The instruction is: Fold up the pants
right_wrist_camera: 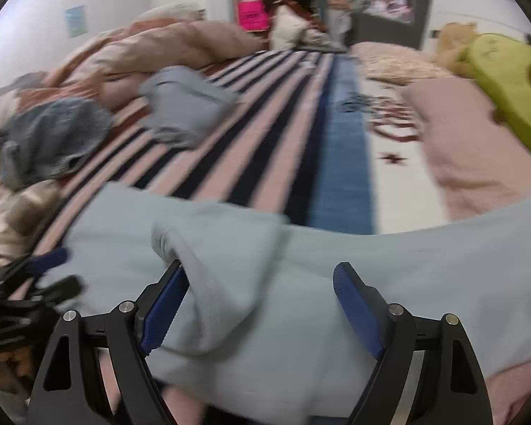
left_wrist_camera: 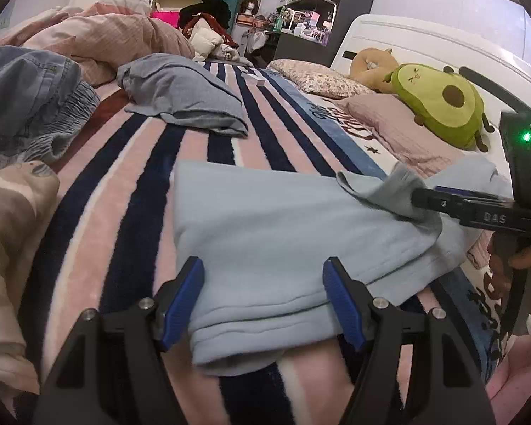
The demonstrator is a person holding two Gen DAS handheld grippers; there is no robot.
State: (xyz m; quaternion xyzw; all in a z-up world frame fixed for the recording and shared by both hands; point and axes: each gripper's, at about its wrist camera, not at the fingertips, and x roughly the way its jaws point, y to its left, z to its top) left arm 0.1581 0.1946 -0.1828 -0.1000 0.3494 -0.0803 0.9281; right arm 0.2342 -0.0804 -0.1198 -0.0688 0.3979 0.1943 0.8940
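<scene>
Light blue pants (left_wrist_camera: 265, 233) lie partly folded on the striped blanket (left_wrist_camera: 141, 177). My left gripper (left_wrist_camera: 263, 283) is open, its blue pads on either side of the pants' near folded edge, holding nothing. My right gripper (left_wrist_camera: 417, 200) reaches in from the right over the pants, with a loose flap of cloth (left_wrist_camera: 382, 184) draped at its tip. In the blurred right wrist view the right gripper (right_wrist_camera: 258, 290) is open and the flap of the pants (right_wrist_camera: 215, 269) hangs over its left pad (right_wrist_camera: 162, 315). The left gripper (right_wrist_camera: 49, 272) shows at the far left.
A folded grey garment (left_wrist_camera: 184, 95) and a denim garment (left_wrist_camera: 28, 99) lie further up the bed. A pink duvet (left_wrist_camera: 116, 39) is piled behind. An avocado plush (left_wrist_camera: 442, 102) and pillows (left_wrist_camera: 400, 131) lie at right by the white headboard (left_wrist_camera: 424, 46).
</scene>
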